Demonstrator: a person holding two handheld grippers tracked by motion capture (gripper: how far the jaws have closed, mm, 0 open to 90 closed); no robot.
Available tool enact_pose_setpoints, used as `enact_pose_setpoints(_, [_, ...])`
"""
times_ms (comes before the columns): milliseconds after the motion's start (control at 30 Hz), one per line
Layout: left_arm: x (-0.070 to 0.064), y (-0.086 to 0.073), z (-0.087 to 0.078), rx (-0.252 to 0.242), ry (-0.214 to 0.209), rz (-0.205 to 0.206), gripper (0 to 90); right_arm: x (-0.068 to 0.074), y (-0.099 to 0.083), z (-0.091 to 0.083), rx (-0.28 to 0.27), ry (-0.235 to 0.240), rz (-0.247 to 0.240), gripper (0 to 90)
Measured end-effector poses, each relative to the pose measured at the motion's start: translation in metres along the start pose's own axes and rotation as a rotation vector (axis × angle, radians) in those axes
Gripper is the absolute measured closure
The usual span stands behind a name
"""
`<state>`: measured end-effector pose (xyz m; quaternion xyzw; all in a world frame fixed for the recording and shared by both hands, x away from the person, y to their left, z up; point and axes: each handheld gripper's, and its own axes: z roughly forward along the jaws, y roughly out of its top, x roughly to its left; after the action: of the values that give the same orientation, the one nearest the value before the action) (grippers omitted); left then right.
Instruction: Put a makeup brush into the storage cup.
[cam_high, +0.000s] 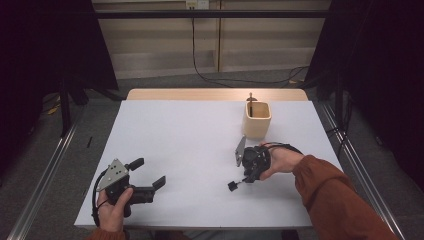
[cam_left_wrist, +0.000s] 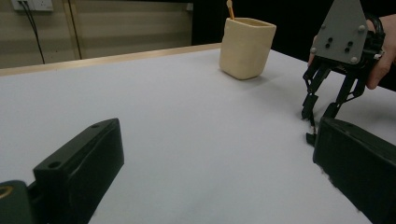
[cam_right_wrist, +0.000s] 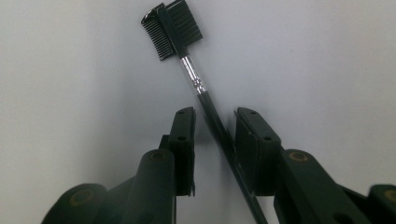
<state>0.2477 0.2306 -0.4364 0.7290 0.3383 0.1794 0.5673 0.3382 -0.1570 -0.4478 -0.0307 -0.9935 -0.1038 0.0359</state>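
Your right claw (cam_right_wrist: 215, 140) straddled the brow brush (cam_right_wrist: 187, 56) on the white counter (cam_high: 175, 135), jaws parted, not yet clamped. Your left claw (cam_high: 150, 172) stood open near the front edge. No writing was legible.

No text, label, brand, number or sign can be read anywhere in these pictures. The beige cup (cam_high: 257, 120) has plain walls in the high view and in the left gripper view. The brow comb brush (cam_right_wrist: 187, 51) shows no print on its black handle or its metal ferrule. The grey plate (cam_left_wrist: 340, 32) on the right gripper bears screws and holes and no marking. The white tabletop (cam_high: 190, 145) is unmarked.
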Motion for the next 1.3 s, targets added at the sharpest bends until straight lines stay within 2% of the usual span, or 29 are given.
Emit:
enact_pose_setpoints(133, [-0.001,0.000,0.001,-0.001,-0.006,0.000,1.9,0.003,0.002,0.001,0.011,-0.019,-0.040,69.9])
enact_pose_setpoints(300, [-0.001,0.000,0.000,-0.004,-0.006,-0.003,2.0,0.002,0.001,0.001,0.007,-0.014,-0.025,73.4])
enact_pose_setpoints(400, [-0.001,0.000,0.000,-0.004,-0.005,0.000,2.0,0.001,0.000,0.001,0.004,-0.013,-0.018,78.8])
enact_pose_setpoints(633, [-0.001,0.000,0.000,-0.003,-0.006,0.003,2.0,-0.002,0.002,0.002,0.017,-0.001,-0.024,85.7])
enact_pose_setpoints(833, [-0.001,0.000,0.000,-0.001,-0.005,0.003,2.0,-0.002,0.000,0.001,0.004,0.005,-0.004,85.7])
enact_pose_setpoints(1133, [0.000,0.000,0.001,0.004,-0.003,0.003,2.0,-0.003,-0.008,0.000,-0.056,0.007,0.057,85.8])
enact_pose_setpoints(1300, [0.000,0.000,0.001,0.006,-0.003,0.004,2.0,-0.003,-0.011,-0.001,-0.076,-0.017,0.093,85.8])
